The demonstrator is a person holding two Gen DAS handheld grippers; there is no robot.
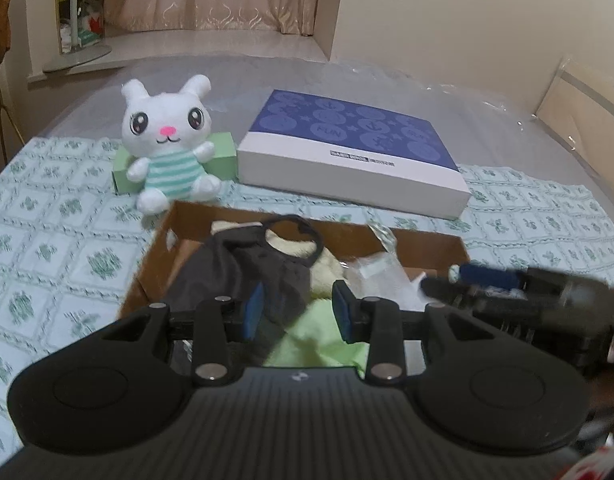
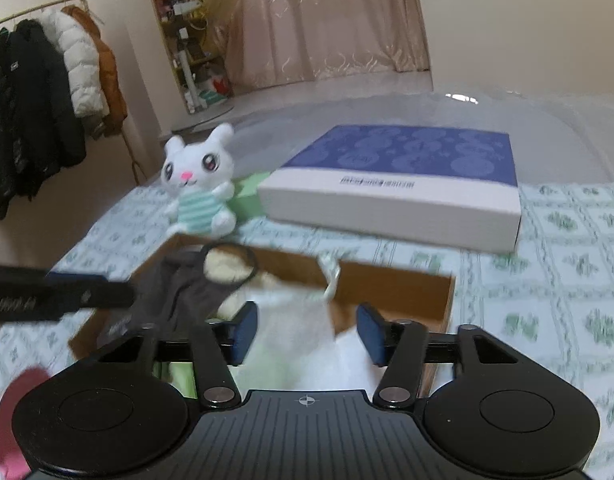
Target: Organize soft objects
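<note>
**Soft things gathering in the cardboard box**

Both grippers hover over the open cardboard box (image 1: 427,246) on the patterned bedcover (image 1: 47,240). Inside it lies a heap of soft items: a dark grey garment (image 1: 235,268) with a black elastic loop (image 1: 293,236) standing up from it, a cream fluffy piece (image 1: 327,268) beneath, a pale green cloth (image 1: 319,344) at the near end, and something white (image 2: 347,356) on the right side that is too blurred to name.

The left gripper (image 1: 297,310) has its jaws part-way apart, with a fold of the grey garment lying between them; the cloth seems to brush the left pad, but I cannot tell whether it is truly pinched. The right gripper (image 2: 307,334) stands with its jaws apart over the white material, pressing on nothing.

Behind the box, a white plush rabbit (image 1: 167,140) in a striped shirt sits against a small green box (image 1: 221,156), beside a flat blue-and-white box (image 1: 355,152).

All of this looks light, limp and unbreakable. The garment will sag and trail, so bunch a thick fold or take the elastic hem. The rabbit, probably next, should squash easily; its body gives a firmer hold than an ear or paw.
</note>
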